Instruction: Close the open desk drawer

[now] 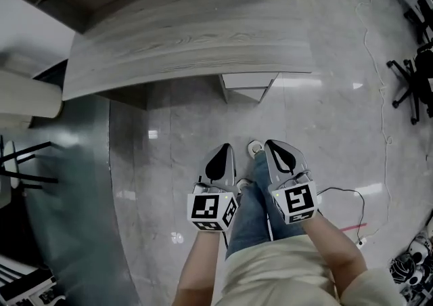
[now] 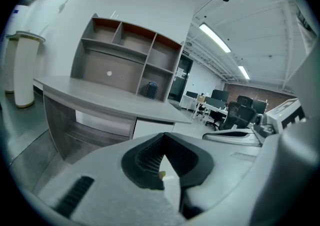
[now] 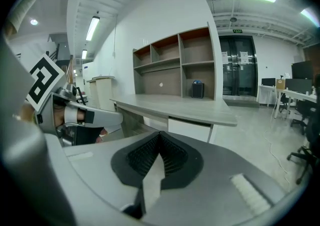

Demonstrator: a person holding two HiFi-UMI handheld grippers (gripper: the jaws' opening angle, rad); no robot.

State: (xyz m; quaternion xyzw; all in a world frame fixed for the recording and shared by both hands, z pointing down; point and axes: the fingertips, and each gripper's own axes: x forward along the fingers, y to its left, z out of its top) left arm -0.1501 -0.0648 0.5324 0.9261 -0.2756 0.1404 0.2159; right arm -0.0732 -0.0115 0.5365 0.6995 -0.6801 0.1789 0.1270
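Hovering side by side over the glossy floor [image 1: 325,115], the left hand-held gripper [image 1: 222,154] and the right hand-held gripper [image 1: 275,150] are both clenched tight on nothing, pads pressed together, well apart from the counter [image 1: 183,40]. The white desk drawer [image 1: 247,81] sits under the counter's front edge, near its right end; whether it is fully pushed in cannot be told.

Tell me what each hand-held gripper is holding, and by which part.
Nothing is held. The left hand-held gripper and the right hand-held gripper are both shut, with nothing between the jaws.
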